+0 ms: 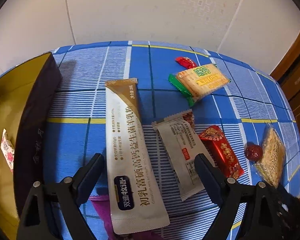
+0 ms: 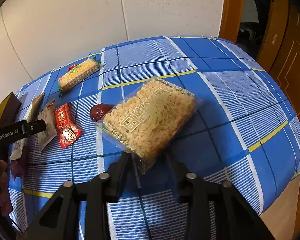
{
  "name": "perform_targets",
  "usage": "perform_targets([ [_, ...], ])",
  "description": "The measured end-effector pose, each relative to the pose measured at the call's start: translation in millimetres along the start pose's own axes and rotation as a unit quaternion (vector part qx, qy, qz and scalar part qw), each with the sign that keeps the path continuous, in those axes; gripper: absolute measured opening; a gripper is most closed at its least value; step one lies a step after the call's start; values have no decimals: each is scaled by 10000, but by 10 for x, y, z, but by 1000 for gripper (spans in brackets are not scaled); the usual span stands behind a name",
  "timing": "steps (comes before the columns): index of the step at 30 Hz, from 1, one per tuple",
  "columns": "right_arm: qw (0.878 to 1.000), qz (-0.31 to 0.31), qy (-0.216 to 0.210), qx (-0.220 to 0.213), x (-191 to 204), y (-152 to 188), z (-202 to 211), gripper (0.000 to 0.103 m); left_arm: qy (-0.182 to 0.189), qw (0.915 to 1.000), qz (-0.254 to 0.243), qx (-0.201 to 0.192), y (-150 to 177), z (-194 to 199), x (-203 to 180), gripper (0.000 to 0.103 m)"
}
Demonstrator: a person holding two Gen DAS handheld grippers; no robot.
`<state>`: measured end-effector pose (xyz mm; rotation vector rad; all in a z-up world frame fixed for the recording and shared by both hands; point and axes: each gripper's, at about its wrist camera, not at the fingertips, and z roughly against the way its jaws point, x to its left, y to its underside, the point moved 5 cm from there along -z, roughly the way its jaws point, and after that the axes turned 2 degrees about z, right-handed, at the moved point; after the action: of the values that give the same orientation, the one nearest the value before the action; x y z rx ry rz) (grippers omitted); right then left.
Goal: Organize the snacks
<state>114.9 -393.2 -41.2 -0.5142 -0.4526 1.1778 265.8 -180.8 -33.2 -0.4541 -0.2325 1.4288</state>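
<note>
While one wrapped sweet (image 1: pixel 7 150) lies in the box (image 1: pixel 36 108), seven snacks remain on the tabletop (image 1: pixel 118 64); left gripper (image 1: pixel 150 166) jaws wide, empty; right gripper (image 2: pixel 148 160) jaws clamp the rice-crisp pack (image 2: pixel 150 116).

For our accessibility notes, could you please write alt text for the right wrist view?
The right gripper has its fingers closed on the near edge of a clear puffed-rice cake packet on a blue checked tablecloth. To its left lie a red date, a red candy packet and a cracker pack.
</note>
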Motion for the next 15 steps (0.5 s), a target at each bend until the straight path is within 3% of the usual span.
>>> perform_targets([
  [2,9999,-43,127,26,-29,-10,-21,63,10,10000,-14,-12,3,-6,-13,96],
  [4,9999,3,156,67,-12,-6,-47,73,-14,10000,-31,-16,9,-13,-22,97],
  [15,9992,-59,398,57,-49,-12,-71,73,19,10000,-61,-26,31,-10,-47,99],
])
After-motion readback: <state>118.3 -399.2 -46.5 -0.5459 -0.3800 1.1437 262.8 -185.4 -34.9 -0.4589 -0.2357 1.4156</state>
